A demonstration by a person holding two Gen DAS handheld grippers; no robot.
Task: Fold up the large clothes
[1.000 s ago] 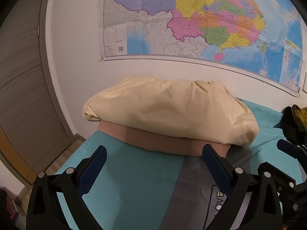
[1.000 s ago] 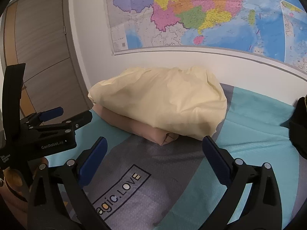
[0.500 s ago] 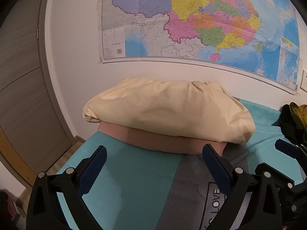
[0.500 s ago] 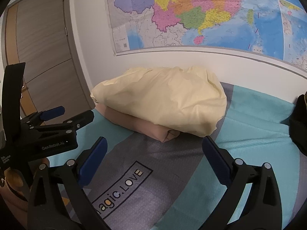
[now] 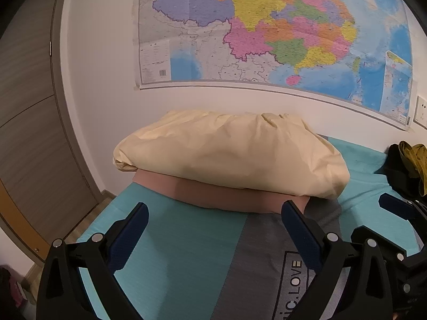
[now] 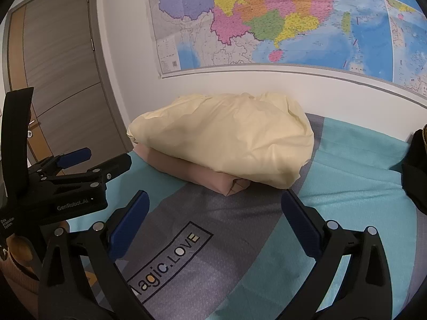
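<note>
Two folded pieces already sit stacked straight ahead of both grippers: a puffy cream bundle [image 5: 229, 157] on top of a flat pink folded garment [image 5: 226, 194], both on the teal and grey bedspread [image 5: 186, 253] near the wall. Judging by this, much of the folding looks done, though a dark and mustard heap [image 5: 405, 165] off to the right may still need it. Left gripper [image 5: 213, 229] and right gripper [image 6: 213, 213] are both spread wide, holding nothing.

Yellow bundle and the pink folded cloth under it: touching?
Touching. The right wrist view shows the yellow bundle resting directly on the pink folded cloth, its lower edge overhanging with no gap between.
</note>
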